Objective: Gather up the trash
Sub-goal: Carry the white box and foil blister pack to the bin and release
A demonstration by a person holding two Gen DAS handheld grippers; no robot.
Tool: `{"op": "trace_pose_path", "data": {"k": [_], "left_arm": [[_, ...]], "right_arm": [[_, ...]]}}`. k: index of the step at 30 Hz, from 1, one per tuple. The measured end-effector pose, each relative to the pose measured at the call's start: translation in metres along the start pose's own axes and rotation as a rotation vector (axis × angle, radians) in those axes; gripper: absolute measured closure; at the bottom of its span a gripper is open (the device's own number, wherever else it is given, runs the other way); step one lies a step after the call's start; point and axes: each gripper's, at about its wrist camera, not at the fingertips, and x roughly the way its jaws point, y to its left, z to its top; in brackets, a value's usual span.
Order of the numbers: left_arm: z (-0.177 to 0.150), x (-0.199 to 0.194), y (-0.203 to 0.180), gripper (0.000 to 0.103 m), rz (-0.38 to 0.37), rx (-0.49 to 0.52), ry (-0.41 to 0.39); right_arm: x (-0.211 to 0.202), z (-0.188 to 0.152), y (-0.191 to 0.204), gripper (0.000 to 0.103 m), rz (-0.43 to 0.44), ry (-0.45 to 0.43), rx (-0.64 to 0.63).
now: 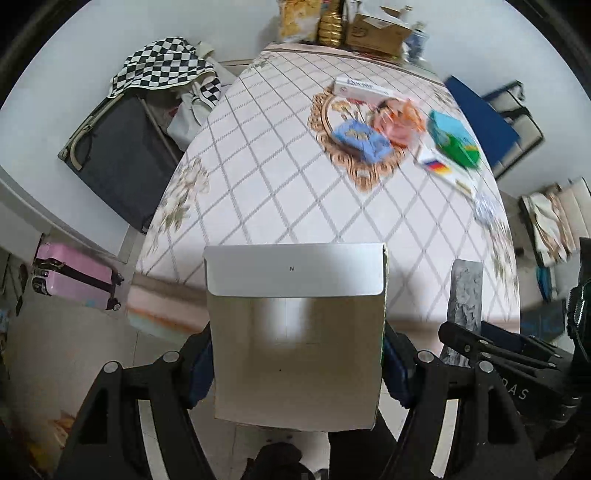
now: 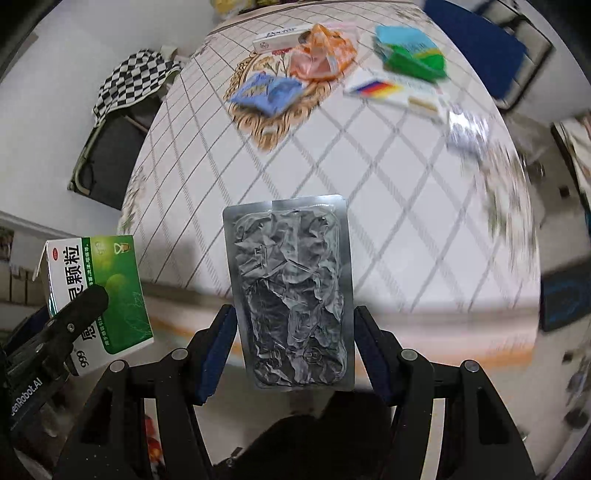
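Observation:
My left gripper (image 1: 297, 365) is shut on an open green-and-white medicine box (image 1: 295, 332); its white inside faces the left wrist camera, and its printed side shows in the right wrist view (image 2: 99, 295). My right gripper (image 2: 291, 339) is shut on a silver crumpled blister pack (image 2: 290, 291), also visible in the left wrist view (image 1: 464, 295). Both are held off the near edge of the table (image 1: 258, 184). More trash lies at the far end: a blue packet (image 2: 266, 92), an orange wrapper (image 2: 321, 55), a white box (image 2: 277, 38), a teal-green box (image 2: 410, 51), a white leaflet (image 2: 395, 90).
A checkered cloth (image 1: 162, 66) lies over a dark folded frame (image 1: 118, 155) left of the table. A pink suitcase (image 1: 74, 277) stands on the floor at left. Boxes and a bottle (image 1: 332, 26) stand at the table's far end. A blue chair (image 1: 480, 110) is at right.

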Motion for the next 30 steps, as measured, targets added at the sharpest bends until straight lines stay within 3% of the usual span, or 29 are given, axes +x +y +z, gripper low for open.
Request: {"op": "trace_pose_path", "data": {"k": [6,13,23,30], "left_arm": [[-0.072,0.01,0.035,0.031,-0.019,0.047,0.082],[-0.135,0.086,0.045,0.031,-0.024,0.061,0.236],[-0.195,0.261,0.044,0.031,-0.057,-0.001,0.403],[-0.218,0.368,0.051,0.029,-0.169,-0.07,0.52]], "right_arm": [[0.022,-0.1,0.012,0.037,0.022,0.04,0.125],[0.095,-0.185,-0.004,0.037,-0.004,0.176,0.22],[0.243,-0.228,-0.063,0.037,-0.014,0.261,0.321],[0.357,-0.239,-0.092,0.037,0.027,0.319,0.353]]}}
